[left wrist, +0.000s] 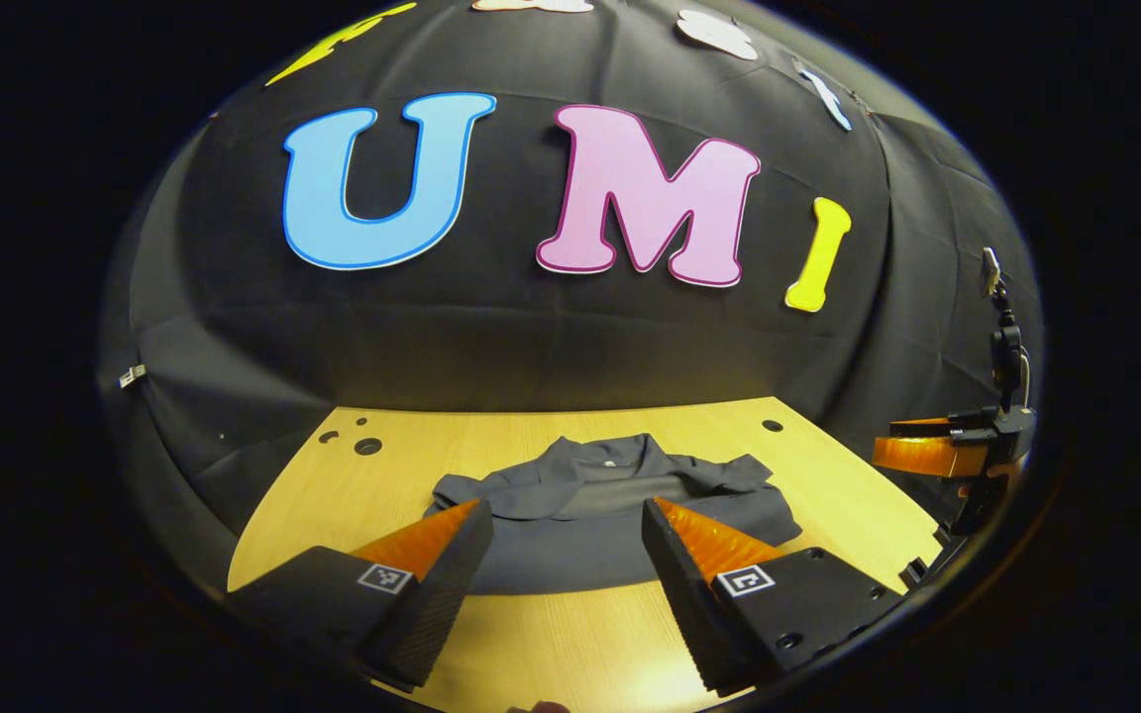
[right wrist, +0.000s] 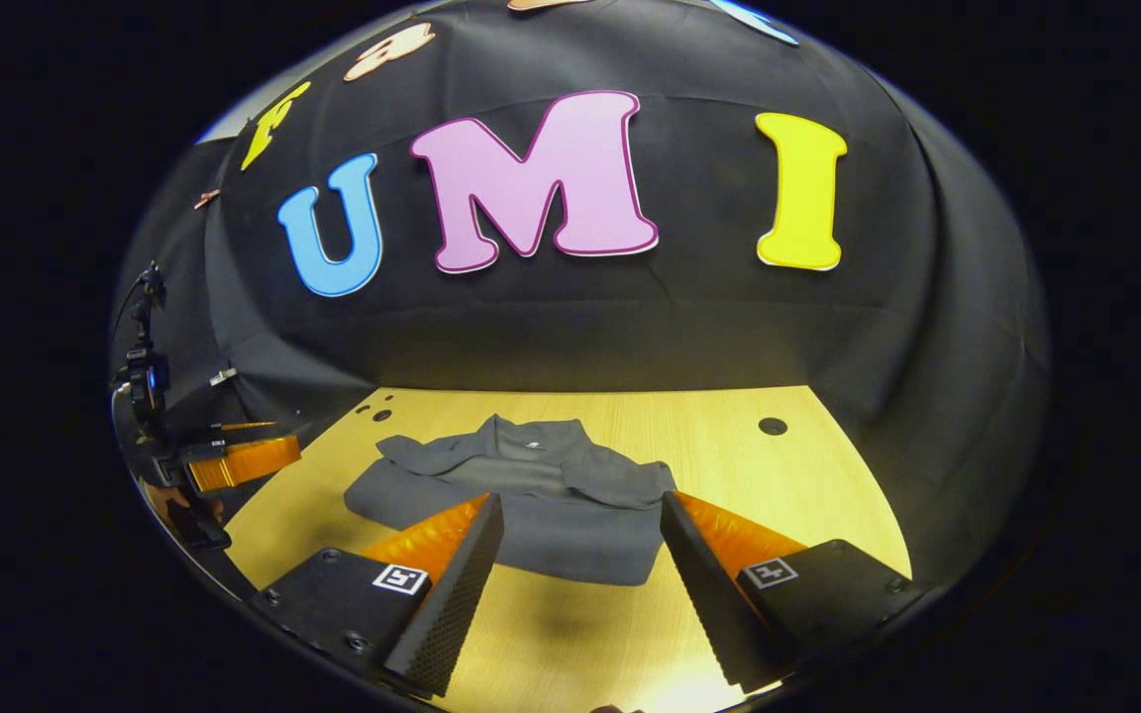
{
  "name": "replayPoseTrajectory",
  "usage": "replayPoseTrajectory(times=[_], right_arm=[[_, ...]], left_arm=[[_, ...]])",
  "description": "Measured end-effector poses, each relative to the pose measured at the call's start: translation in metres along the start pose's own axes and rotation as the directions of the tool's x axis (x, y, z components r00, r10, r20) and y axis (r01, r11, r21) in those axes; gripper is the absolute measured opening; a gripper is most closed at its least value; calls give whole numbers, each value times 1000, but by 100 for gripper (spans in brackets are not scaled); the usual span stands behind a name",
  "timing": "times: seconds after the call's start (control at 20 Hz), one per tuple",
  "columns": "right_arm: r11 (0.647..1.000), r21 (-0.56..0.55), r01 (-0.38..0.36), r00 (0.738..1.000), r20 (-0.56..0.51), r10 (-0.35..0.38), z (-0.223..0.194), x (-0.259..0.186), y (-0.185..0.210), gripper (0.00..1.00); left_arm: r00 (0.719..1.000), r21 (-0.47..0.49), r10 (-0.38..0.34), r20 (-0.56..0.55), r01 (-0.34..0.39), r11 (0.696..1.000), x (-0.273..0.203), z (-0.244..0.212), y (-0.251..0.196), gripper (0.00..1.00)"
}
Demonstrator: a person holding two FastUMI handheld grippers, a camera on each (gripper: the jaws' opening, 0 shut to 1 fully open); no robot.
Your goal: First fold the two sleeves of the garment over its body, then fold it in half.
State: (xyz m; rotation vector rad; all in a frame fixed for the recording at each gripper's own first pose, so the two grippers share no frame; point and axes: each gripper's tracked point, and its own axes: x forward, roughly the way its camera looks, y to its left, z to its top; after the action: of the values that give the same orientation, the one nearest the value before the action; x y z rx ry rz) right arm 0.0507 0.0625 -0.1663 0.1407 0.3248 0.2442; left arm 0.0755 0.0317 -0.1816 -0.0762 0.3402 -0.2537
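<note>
Gray collared shirt (left wrist: 610,510) lies on wooden counter (left wrist: 828,495), sleeves apparently folded; both claws, left claw (left wrist: 566,520) and right claw (right wrist: 580,515), gape empty above; halving seems next.

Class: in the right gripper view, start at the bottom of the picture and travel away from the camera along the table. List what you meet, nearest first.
right gripper, open → grey garment lying on the wooden table → small round hole in the tabletop → black cloth wall.
</note>
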Motion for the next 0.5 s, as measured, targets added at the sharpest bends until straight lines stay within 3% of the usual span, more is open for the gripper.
replayPoseTrajectory(times=[0.3,0.5], right_arm=[[1000,-16,-21,1000,6,22,-12,-32,14,99],[999,40,-11,1000,-5,11,-27,-42,15,98]], left_arm=[[1000,-11,5,-11,-5,1000,-35,-12,-6,96],[1000,11,5,-29,-4,1000,-48,-25,-10,96]])
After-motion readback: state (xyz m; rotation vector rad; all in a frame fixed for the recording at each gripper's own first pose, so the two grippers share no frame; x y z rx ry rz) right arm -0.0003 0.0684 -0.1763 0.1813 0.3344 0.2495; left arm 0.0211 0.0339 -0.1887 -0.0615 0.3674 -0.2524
